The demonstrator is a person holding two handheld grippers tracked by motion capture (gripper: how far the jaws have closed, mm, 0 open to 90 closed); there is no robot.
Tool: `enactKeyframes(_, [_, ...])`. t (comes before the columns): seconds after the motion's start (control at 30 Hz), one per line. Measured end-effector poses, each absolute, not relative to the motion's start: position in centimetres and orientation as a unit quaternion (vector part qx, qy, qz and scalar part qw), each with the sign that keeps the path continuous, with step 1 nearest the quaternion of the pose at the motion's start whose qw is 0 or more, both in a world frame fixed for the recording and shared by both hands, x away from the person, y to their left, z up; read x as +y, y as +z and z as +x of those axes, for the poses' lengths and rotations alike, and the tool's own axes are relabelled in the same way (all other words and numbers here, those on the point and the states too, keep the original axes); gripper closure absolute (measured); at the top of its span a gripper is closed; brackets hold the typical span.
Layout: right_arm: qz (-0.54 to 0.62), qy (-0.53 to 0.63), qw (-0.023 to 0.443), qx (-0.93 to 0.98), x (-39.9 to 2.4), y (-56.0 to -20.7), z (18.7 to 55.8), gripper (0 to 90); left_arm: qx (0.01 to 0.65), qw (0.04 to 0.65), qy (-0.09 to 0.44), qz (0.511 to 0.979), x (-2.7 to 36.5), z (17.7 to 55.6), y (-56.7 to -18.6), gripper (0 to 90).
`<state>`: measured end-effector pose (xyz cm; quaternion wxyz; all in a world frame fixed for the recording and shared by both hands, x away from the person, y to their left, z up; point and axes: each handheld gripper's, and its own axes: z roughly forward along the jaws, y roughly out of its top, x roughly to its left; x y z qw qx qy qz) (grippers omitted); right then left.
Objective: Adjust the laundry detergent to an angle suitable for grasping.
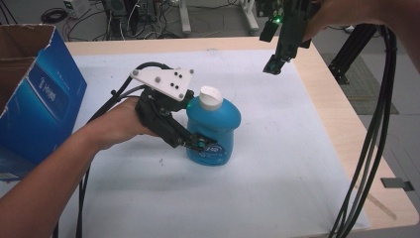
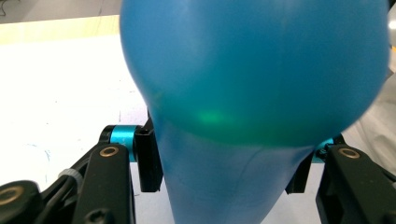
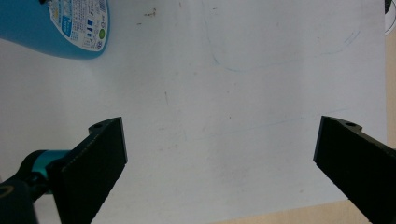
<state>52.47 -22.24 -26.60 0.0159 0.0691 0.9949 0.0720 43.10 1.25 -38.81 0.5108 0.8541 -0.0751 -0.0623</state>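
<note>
Two grippers, one bottle. Left gripper [image 1: 200,144] is clamped on the blue bottle [image 1: 213,129], jaws pinching the narrow waist low on the body, below the fat shoulder. Makes sense: the waist is the slimmest part, so the pads get a firm bite and the bulge above stops it sliding down through the grip. In the left gripper view the bottle [image 2: 243,93] bulges wide right in front of the camera, one black pad [image 2: 148,161] flat against each side of the neck-in.

Bottle stands upright on the white mat [image 1: 277,163], roughly mid-table, white cap [image 1: 211,97] on top and tilted a bit toward the far side. Base looks to be down on the mat, cannot tell if it is lifted a hair. The hand [image 1: 116,121] comes in from the side, level, so the bottle stays vertical and nothing would spill.

Right gripper [image 1: 273,64] hangs high over the far right of the table, well apart from the bottle, jaws spread wide with nothing between them. Right gripper view looks straight down on bare mat, bottle's labelled side [image 3: 77,21] at the top left corner. Likely parked there, ready to come in for the cap while the left steadies the body.

Blue cardboard box [image 1: 34,99] sits open at the left table edge, clear of the work.
</note>
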Motion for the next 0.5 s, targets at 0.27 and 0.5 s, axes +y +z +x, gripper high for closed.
enactKeyframes(0.27, [0.078, 0.074, 0.017, 0.994, -22.84, -26.83, 52.24, 1.9, -0.055, 0.515, -0.077, 0.852, 1.31, 43.13, -39.03, 39.5])
enactKeyframes(0.5, [0.079, 0.073, 0.016, 0.994, -22.95, -26.87, 52.28, 1.9, -0.017, 0.511, -0.091, 0.855, 1.60, 43.32, -38.73, 29.4])
